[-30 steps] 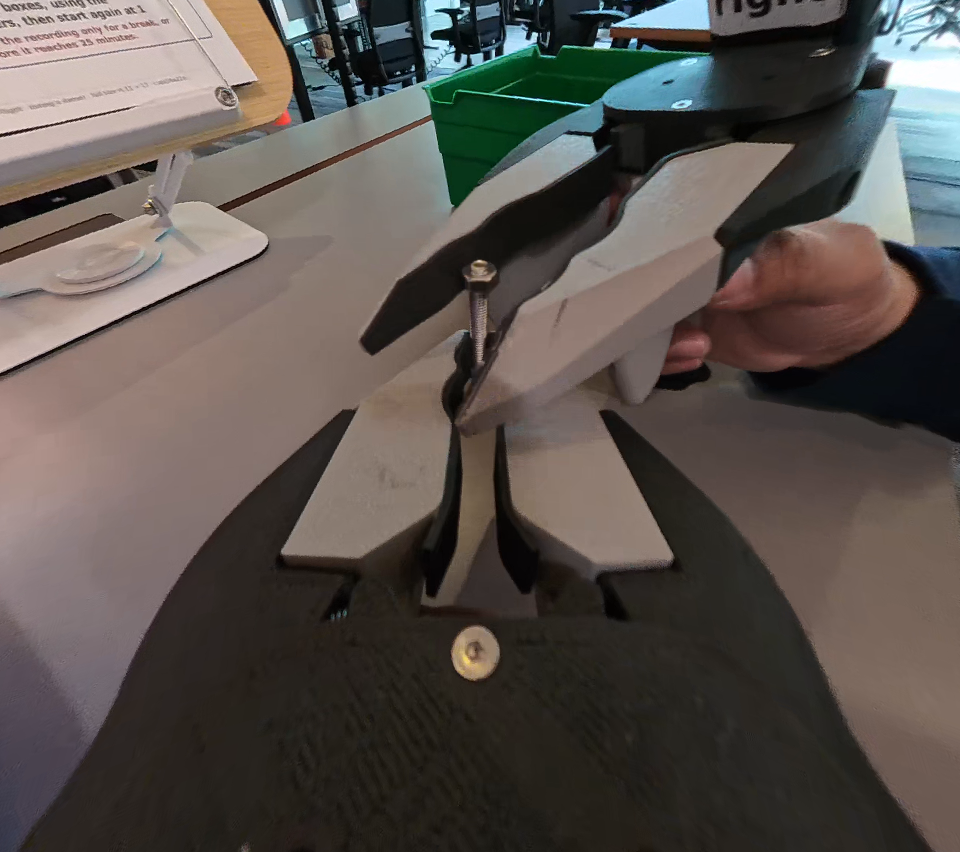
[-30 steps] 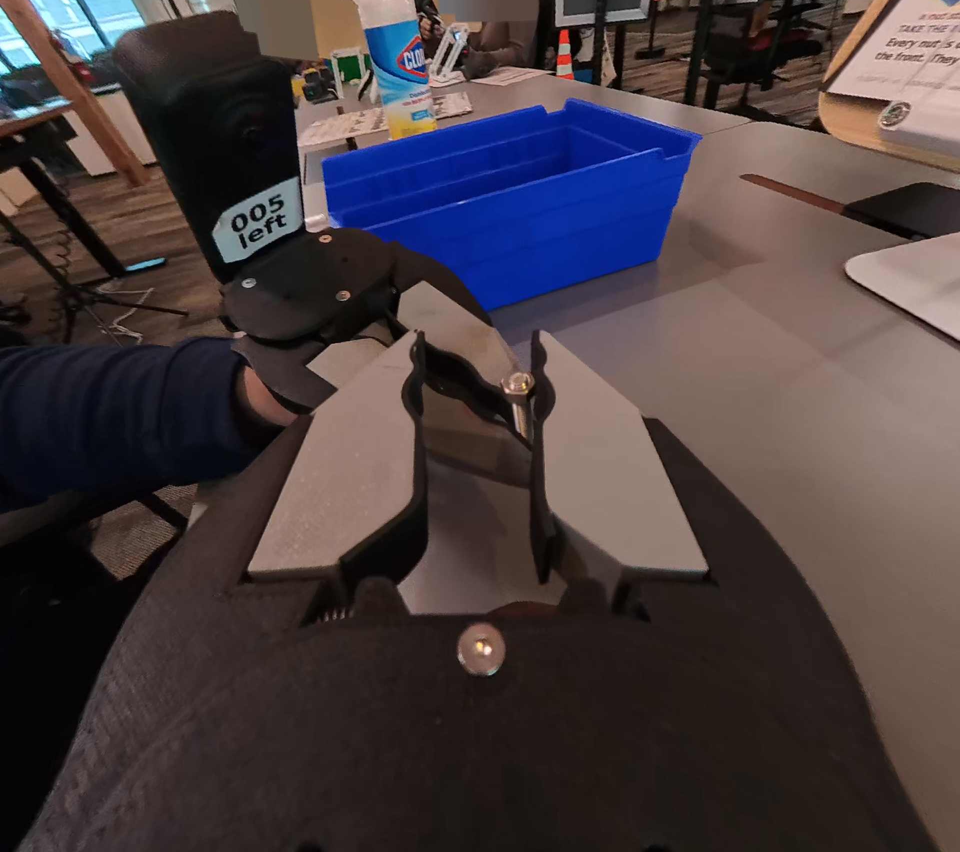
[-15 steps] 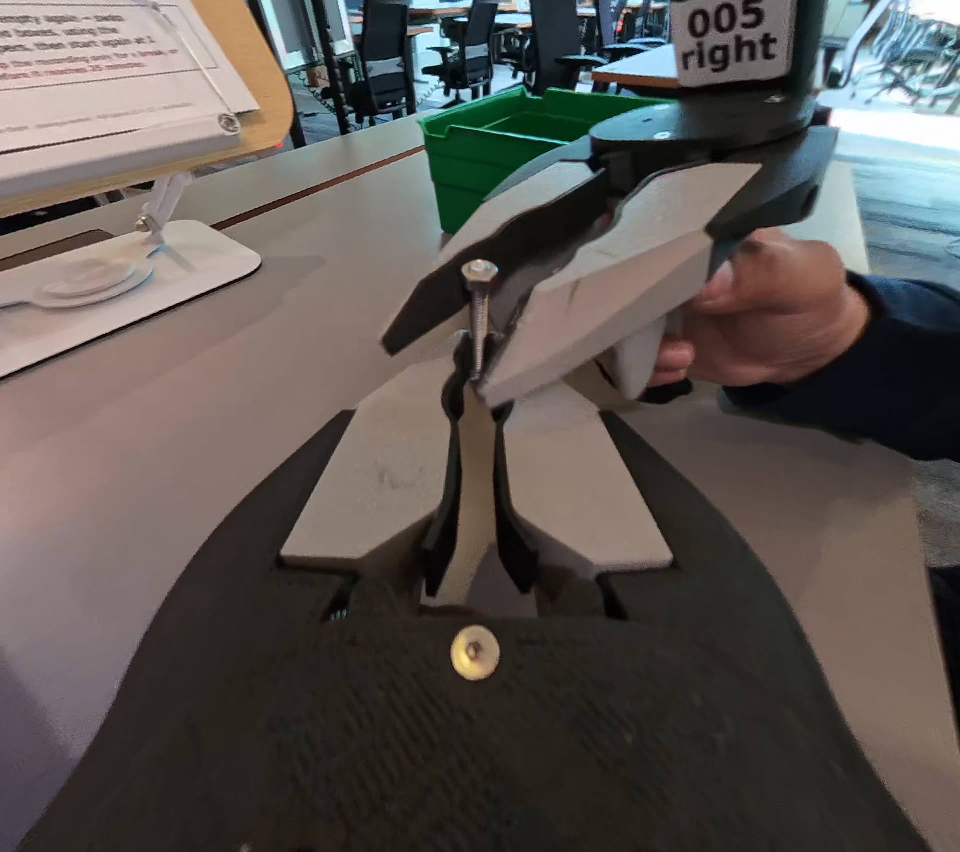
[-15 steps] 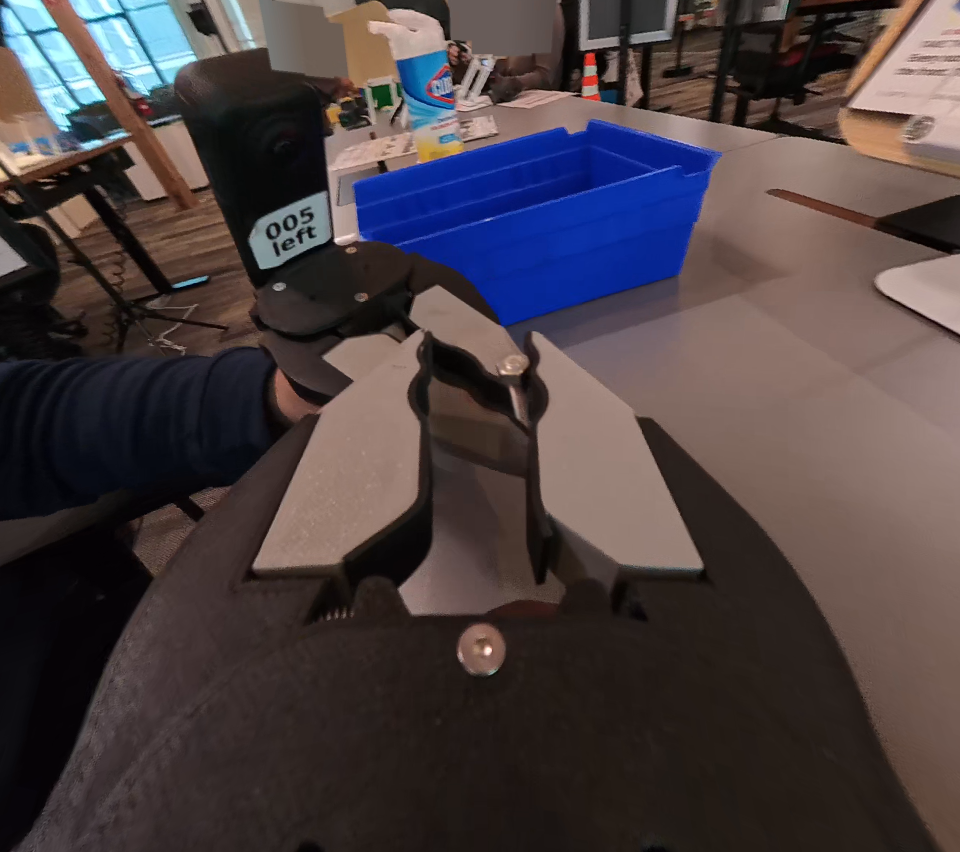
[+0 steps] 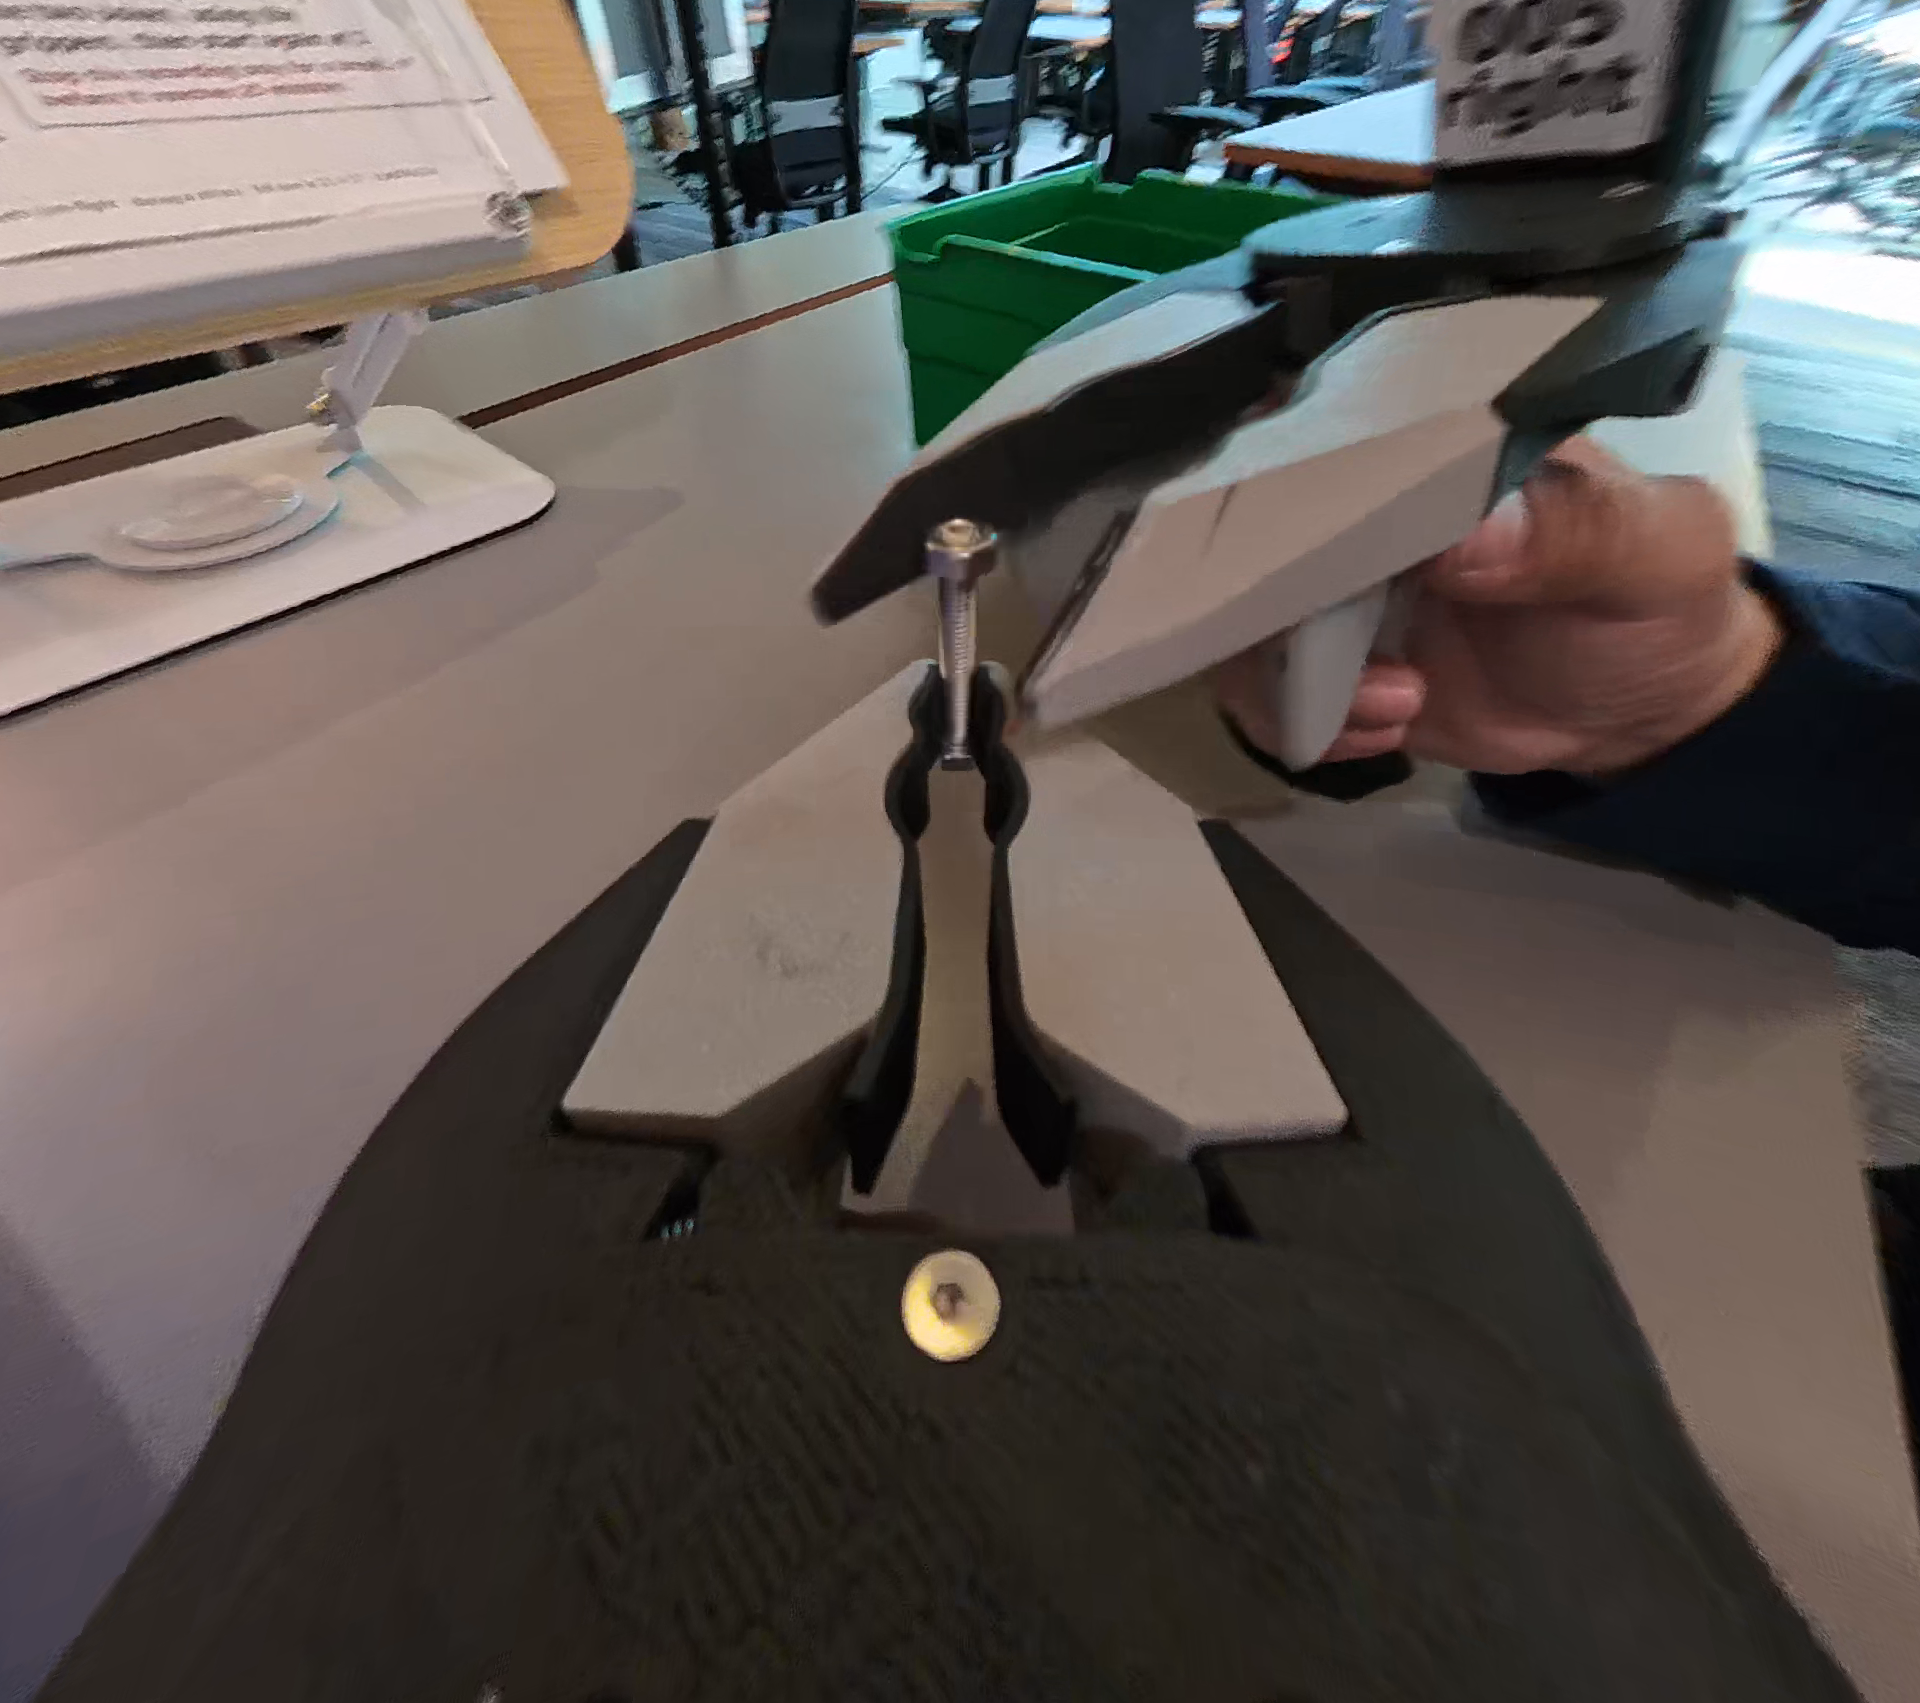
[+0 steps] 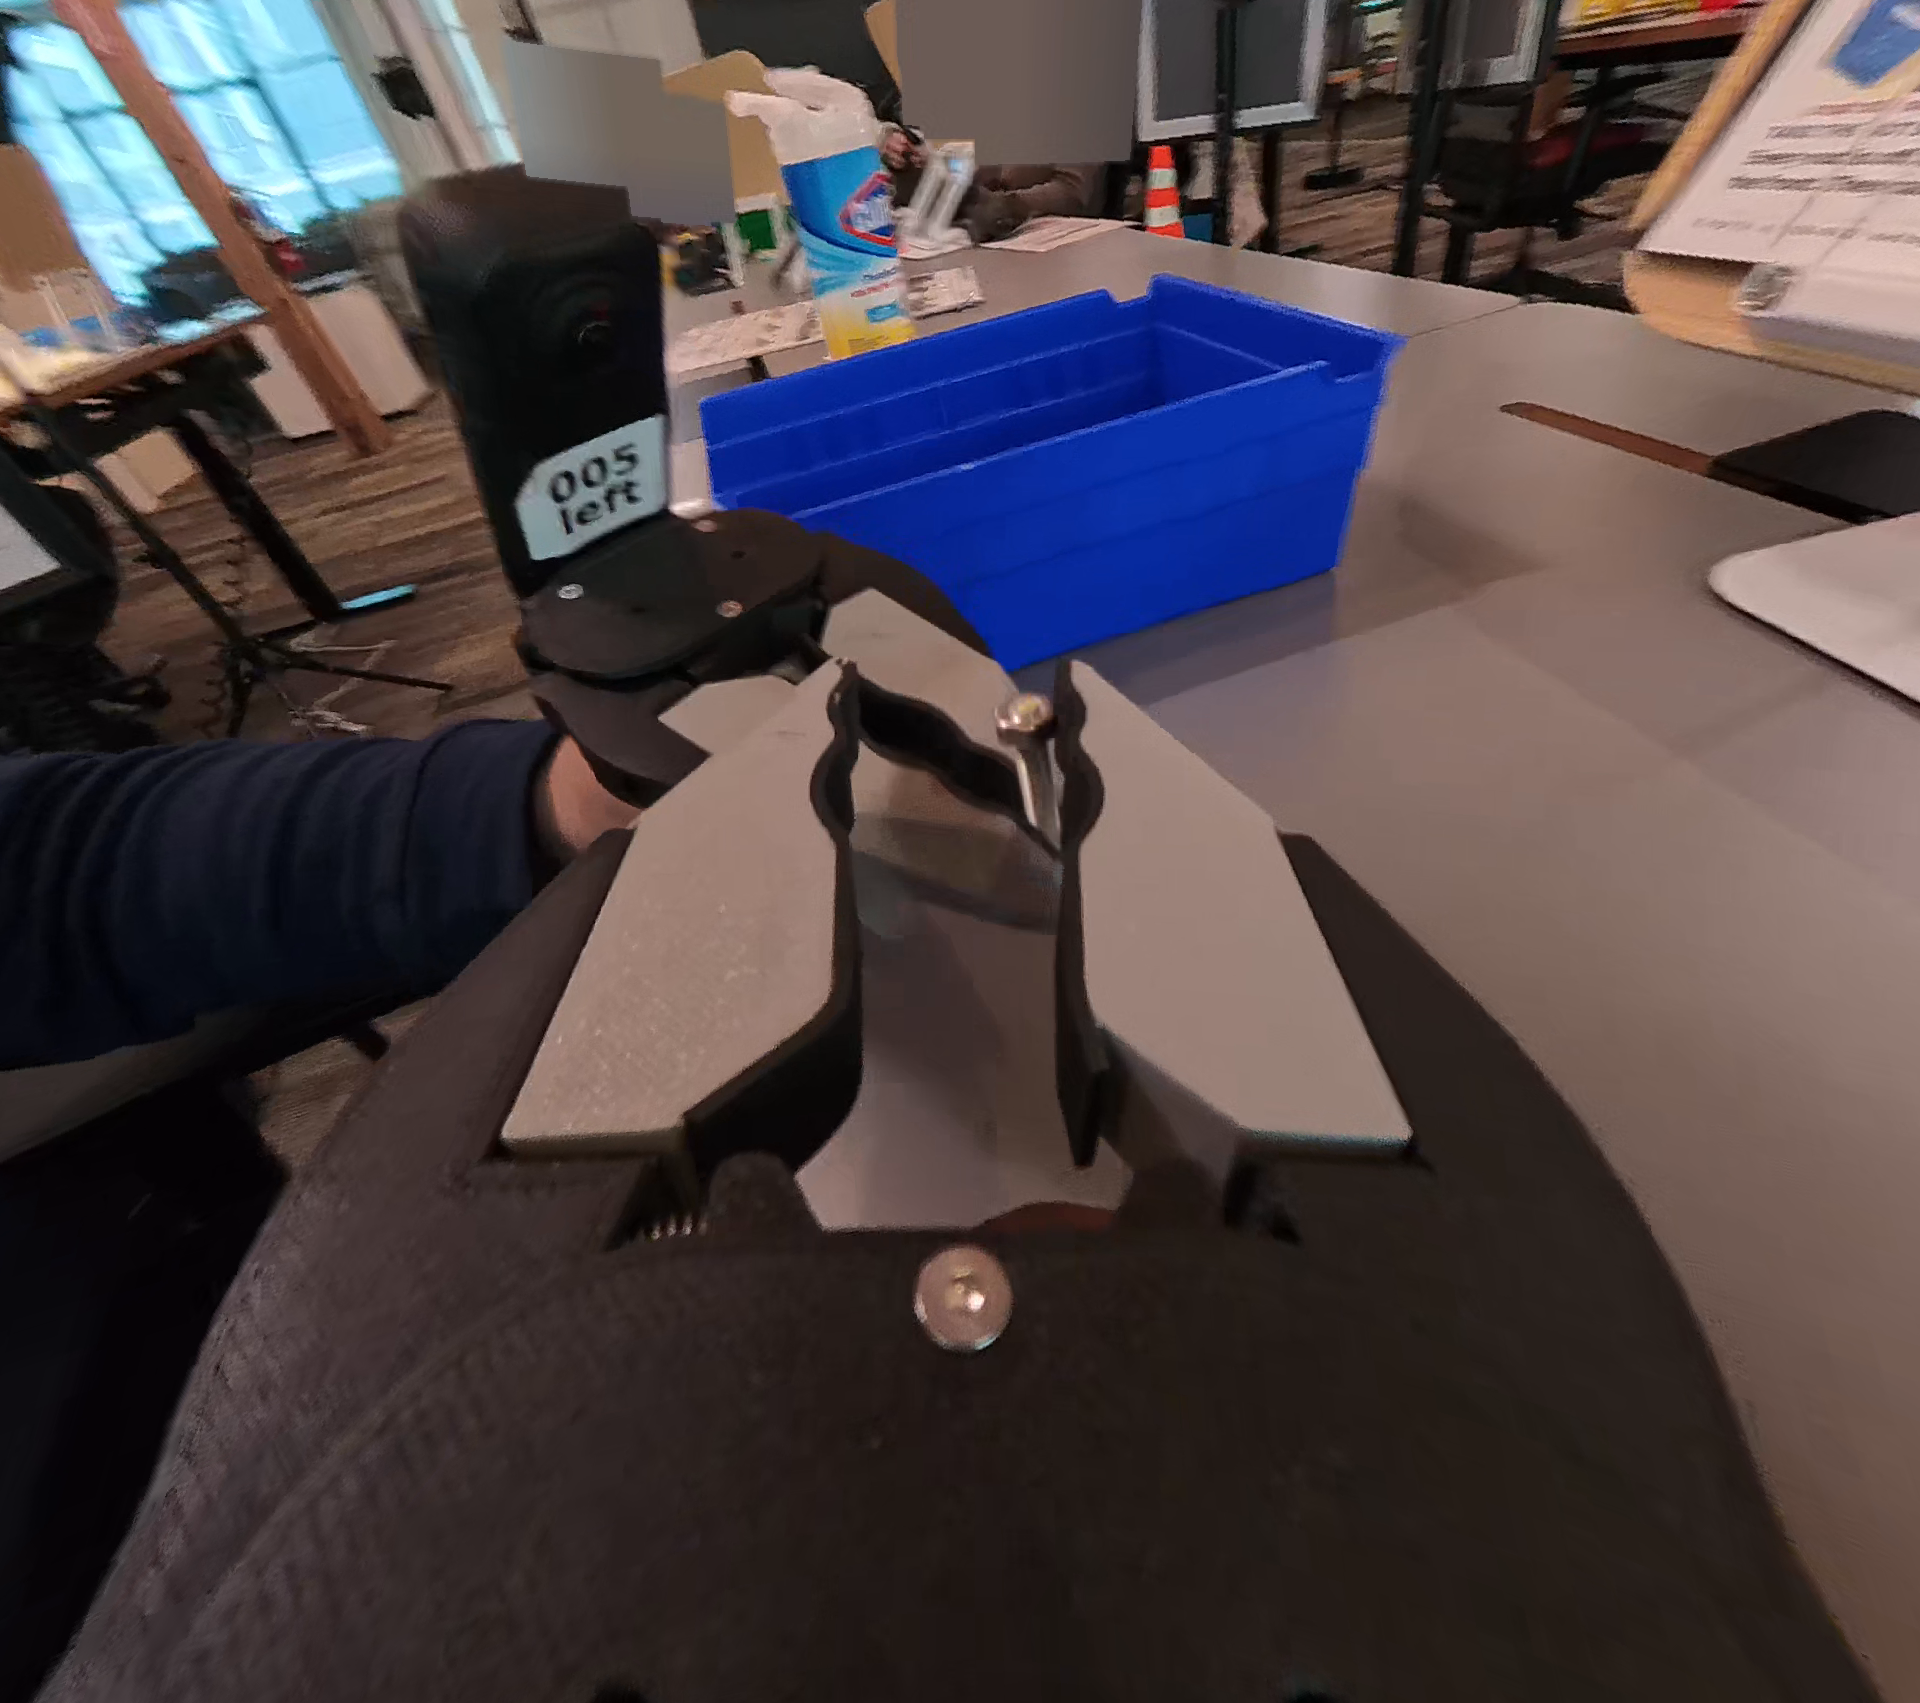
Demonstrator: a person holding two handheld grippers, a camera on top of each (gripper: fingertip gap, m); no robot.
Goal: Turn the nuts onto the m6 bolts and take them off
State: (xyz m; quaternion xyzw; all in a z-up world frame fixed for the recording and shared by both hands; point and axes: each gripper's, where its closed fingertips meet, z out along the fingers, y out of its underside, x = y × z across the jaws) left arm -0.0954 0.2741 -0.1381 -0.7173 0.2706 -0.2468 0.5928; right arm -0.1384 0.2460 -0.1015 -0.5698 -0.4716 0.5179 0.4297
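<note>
Left gripper (image 5: 961, 723) pinches an upright bolt (image 5: 958, 656); right gripper (image 6: 951, 734), fingers spread, should close squarely on its top nut (image 5: 961, 538).

The left wrist camera sat low behind its own two grey fingers, close above the grey bench (image 5: 312, 822), facing a green plastic bin (image 5: 997, 303) and rows of black office chairs (image 5: 800, 95). The right wrist camera looked along its own fingers the opposite way, toward a blue plastic bin (image 6: 1091, 510) near the bench's far edge. The two views faced each other: both showed, very near, the same upright steel bolt (image 5: 956, 645) (image 6: 1034, 760) and the opposite black camera housing.
</note>
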